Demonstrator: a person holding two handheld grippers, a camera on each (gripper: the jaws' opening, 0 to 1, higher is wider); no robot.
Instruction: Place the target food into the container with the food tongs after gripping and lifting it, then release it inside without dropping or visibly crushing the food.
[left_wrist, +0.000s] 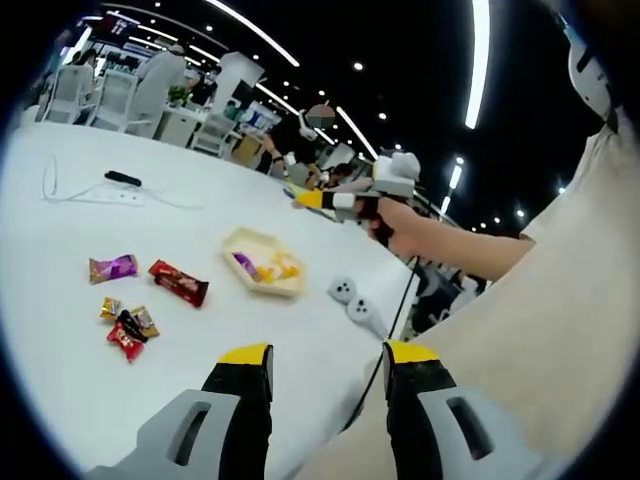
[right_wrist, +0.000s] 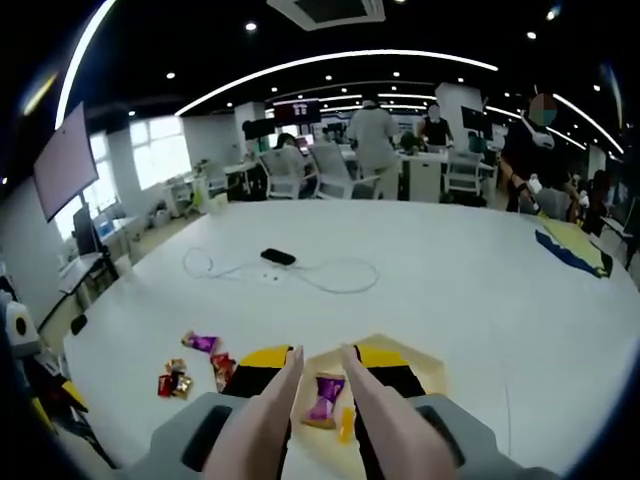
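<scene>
No text, label, brand, number or sign can be read in either view. The small wrapped sweets in red, purple and gold foil (left_wrist: 150, 300) on the white table (left_wrist: 80, 240) carry print, but it is too small and blurred to make out. The same holds for the wrapped pieces in the pale yellow hexagonal tray (left_wrist: 264, 262). In the left gripper view a dark hanging sign with red marks (left_wrist: 118, 26) shows near the ceiling; its characters cannot be read. In the right gripper view a dark hanging screen (right_wrist: 297, 110) at the far end of the room is likewise illegible.
</scene>
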